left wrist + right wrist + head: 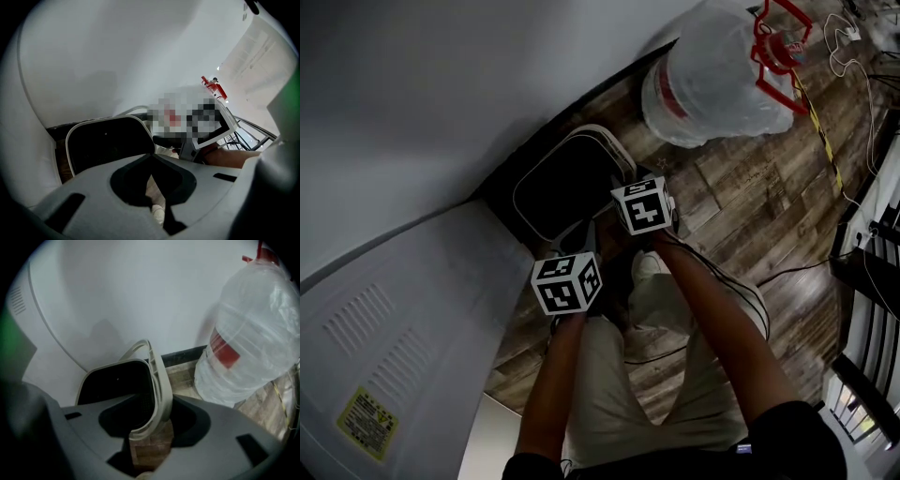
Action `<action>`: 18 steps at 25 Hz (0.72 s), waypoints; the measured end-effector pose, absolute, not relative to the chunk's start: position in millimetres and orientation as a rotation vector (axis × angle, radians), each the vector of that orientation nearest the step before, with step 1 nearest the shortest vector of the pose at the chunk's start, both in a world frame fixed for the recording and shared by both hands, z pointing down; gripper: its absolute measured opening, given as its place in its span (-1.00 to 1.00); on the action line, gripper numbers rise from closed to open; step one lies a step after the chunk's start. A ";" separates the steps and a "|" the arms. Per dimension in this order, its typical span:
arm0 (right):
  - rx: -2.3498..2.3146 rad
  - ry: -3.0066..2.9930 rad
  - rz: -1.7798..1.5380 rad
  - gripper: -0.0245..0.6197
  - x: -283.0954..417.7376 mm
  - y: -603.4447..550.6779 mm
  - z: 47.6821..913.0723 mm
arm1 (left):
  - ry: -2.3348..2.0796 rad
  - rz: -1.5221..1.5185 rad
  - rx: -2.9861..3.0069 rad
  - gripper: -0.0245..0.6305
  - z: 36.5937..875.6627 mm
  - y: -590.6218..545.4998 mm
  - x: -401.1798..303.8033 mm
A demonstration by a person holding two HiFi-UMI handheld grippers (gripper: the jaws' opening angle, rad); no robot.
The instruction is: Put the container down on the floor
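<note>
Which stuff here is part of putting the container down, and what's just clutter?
Job:
- container, rim between the open jaws of the right gripper
- left gripper, empty
- floor

Just lying about:
- water bottle
- white cabinet

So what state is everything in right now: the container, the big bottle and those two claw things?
Container: mouth open, looks set down on the floor against the wall.
Right gripper: jaws apart, with the container's rim between them but not clamped.
Left gripper: jaws slightly apart, nothing between them.
Water bottle: upright on the floor, apart from the container.
</note>
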State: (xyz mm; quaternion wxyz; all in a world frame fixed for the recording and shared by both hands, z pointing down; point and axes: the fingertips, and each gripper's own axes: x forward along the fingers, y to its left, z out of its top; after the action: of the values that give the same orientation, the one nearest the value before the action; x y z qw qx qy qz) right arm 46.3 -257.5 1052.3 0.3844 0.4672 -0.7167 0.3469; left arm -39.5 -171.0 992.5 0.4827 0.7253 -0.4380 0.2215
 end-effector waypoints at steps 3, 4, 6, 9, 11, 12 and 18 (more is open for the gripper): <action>1.195 -1.805 0.883 -0.41 53.0 -258.0 1062.9 | -1.054 0.544 1.780 -0.87 998.2 -174.4 -34.3; 1.191 -1.798 0.882 -0.41 54.6 -258.6 1064.8 | -1.049 0.546 1.783 -0.87 1000.1 -175.7 -33.0; 1.184 -1.792 0.880 -0.40 55.9 -260.8 1066.4 | -1.040 0.550 1.789 -0.87 1004.1 -178.2 -31.2; 1.190 -1.787 0.891 -0.39 58.4 -260.6 1072.4 | -1.030 0.556 1.795 -0.87 1010.1 -180.5 -29.7; 1.193 -1.781 0.910 -0.38 60.7 -258.4 1079.0 | -1.025 0.562 1.798 -0.87 1013.5 -181.2 -28.4; 1.194 -1.778 0.929 -0.34 61.2 -257.0 1082.0 | -1.022 0.564 1.798 -0.87 1015.1 -181.5 -27.4; 1.190 -1.765 0.968 -0.22 63.1 -254.3 1088.4 | -0.999 0.578 1.812 -0.87 1020.2 -182.3 -16.7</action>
State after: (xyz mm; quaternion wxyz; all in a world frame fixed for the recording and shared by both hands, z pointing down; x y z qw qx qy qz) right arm 63.1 -254.3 1088.4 0.3906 0.4685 -0.6948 0.3811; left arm -16.7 -182.3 1020.2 0.4765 0.7415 -0.4088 0.2366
